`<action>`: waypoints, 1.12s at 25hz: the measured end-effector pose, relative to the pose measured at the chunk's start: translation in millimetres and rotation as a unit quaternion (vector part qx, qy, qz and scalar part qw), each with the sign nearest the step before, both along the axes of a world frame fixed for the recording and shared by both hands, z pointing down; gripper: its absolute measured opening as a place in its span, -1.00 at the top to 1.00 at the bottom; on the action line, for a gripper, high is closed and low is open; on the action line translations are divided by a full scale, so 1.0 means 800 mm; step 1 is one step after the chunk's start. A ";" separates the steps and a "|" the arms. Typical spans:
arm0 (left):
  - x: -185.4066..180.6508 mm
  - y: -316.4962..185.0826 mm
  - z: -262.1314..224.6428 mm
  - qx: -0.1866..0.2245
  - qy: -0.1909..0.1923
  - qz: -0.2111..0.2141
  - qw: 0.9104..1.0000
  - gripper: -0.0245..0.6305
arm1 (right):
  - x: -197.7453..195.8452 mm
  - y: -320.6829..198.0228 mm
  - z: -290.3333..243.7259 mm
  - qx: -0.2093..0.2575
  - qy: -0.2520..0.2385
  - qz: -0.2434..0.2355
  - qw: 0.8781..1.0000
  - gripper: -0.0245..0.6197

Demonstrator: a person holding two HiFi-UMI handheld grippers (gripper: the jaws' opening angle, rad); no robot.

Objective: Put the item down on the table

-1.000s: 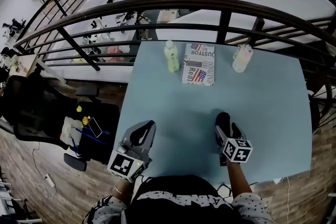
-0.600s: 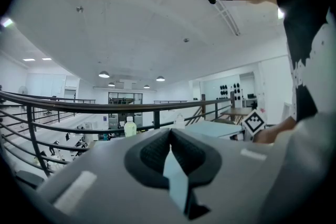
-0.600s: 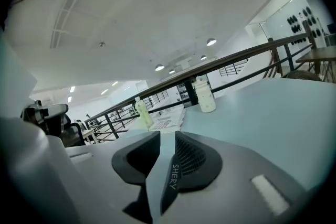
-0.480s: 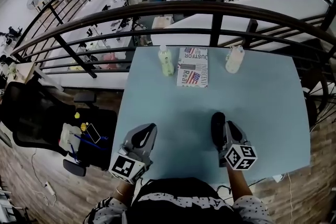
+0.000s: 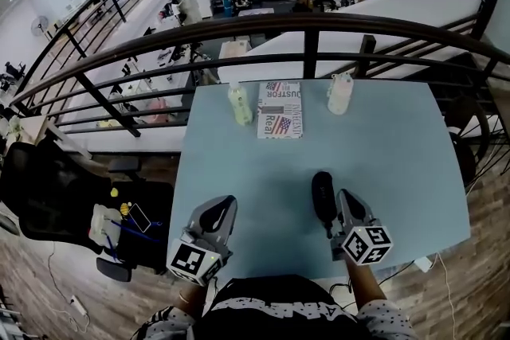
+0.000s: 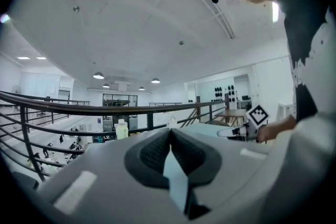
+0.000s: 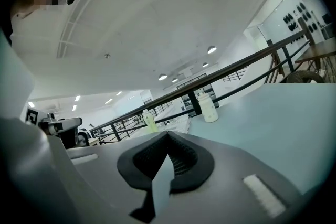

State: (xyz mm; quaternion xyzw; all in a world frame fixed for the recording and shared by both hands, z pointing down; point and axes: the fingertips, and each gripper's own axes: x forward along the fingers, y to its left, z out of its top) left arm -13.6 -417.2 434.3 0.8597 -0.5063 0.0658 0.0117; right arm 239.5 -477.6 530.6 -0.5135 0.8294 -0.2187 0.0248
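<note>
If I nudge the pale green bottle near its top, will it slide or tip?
Probably tip: the pale green bottle stands upright, tall and narrow. It looks like light plastic, so easily toppled. Once down it may roll; its body seems round.

Three cameras, one blue table (image 5: 382, 155)
Head view looks steeply down from above its near edge; both gripper views ride low at that edge, facing the far railing (image 5: 319, 21) and pale green bottle (image 5: 239, 103).
</note>
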 end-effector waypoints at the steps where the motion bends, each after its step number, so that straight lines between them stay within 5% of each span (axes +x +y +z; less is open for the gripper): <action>1: 0.001 0.002 0.001 -0.002 0.001 0.001 1.000 0.93 | 0.000 0.004 -0.002 0.002 0.000 -0.002 1.000 0.92; 28: 0.042 0.038 -0.001 -0.006 0.003 0.013 1.000 0.93 | 0.020 0.052 -0.004 0.006 -0.007 -0.021 1.000 0.92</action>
